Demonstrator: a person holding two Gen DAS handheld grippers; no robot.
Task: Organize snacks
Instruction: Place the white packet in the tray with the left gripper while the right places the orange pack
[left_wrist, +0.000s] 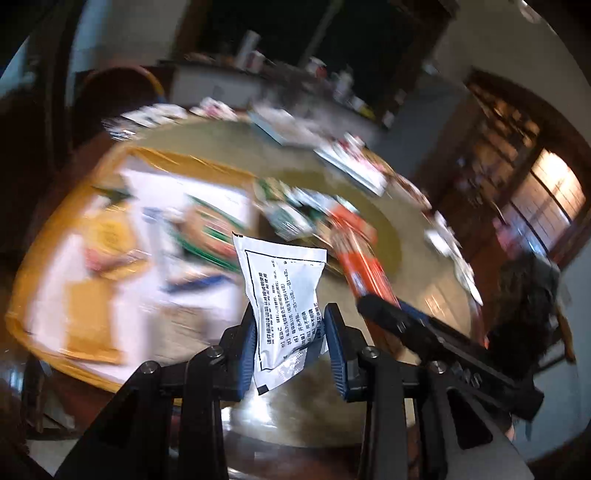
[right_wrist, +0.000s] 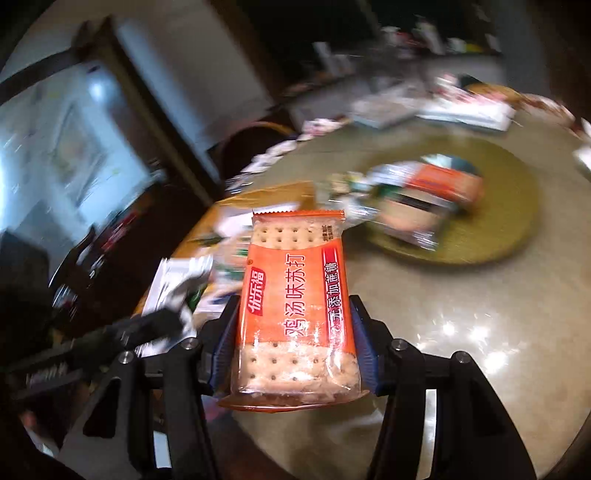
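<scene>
Crackers (right_wrist: 295, 306) fill the right hand-held gripper (right_wrist: 295, 354); the left hand-held gripper (left_wrist: 291, 347) pinches a thin sachet (left_wrist: 284, 295) that could slip free.

Dim room, blurred throughout, around a round glossy stone-look table (right_wrist: 461, 314) flecked with glints of light. Dark wooden lattice cabinet (left_wrist: 491, 147) and warm glowing window (left_wrist: 554, 195) at one side. Pale walls, cluttered counter (left_wrist: 258, 74) behind, dark doorway beyond.
</scene>
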